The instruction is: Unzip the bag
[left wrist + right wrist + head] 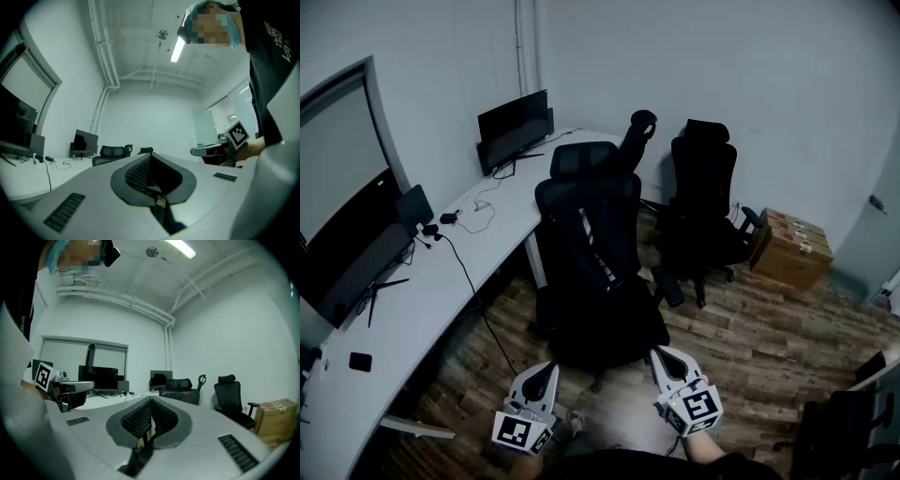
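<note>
Where the bag is I cannot tell. Two grippers are held level just short of the nearer chair (pixel 586 244). The left gripper (pixel 549 369) and the right gripper (pixel 662 356) are each clenched, pads pressed together with nothing between them. Two black office chairs stand here, the second chair (pixel 703 187) to the right of the nearer chair and behind it. Left of the nearer chair curves a white surface (pixel 422 300) carrying two monitors, a far monitor (pixel 514 127) and a near monitor (pixel 352 262). Well right of that chair, cardboard boxes (pixel 792 246) sit closed on the wooden floor (pixel 741 347), their contents unseen.
</note>
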A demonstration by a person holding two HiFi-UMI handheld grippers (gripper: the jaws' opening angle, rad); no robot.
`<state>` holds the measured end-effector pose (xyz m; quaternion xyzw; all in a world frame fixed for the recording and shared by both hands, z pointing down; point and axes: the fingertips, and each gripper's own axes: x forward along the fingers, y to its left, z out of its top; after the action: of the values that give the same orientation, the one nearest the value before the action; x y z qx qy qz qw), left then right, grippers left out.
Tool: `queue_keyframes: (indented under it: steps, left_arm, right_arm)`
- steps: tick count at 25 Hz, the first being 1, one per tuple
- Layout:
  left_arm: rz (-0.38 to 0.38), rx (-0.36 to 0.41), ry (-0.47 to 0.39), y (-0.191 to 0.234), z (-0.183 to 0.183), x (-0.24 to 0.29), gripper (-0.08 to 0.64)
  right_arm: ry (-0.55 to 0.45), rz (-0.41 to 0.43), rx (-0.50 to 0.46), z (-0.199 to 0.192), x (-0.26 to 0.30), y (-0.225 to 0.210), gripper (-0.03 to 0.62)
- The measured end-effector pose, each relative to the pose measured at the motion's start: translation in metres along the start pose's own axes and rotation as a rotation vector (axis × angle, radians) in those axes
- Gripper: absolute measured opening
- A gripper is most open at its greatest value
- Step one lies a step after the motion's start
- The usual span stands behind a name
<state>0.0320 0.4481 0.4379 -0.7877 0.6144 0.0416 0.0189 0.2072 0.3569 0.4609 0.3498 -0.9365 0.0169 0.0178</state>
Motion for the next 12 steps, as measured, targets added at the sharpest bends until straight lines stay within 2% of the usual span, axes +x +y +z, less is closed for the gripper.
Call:
queue_keyframes:
  steps: [5, 12]
  left_arm:
    - [-0.005, 0.001, 0.002, 0.024, -0.005, 0.026, 0.018]
    - [-0.018, -0.014, 0.014, 0.062, -0.009, 0.057, 0.018]
  right_arm:
    - [-0.017, 0.000, 0.004, 0.002, 0.035, -0.011, 0.044]
    - [0.005, 0.028, 0.084, 0.000, 0.079, -0.015, 0.048]
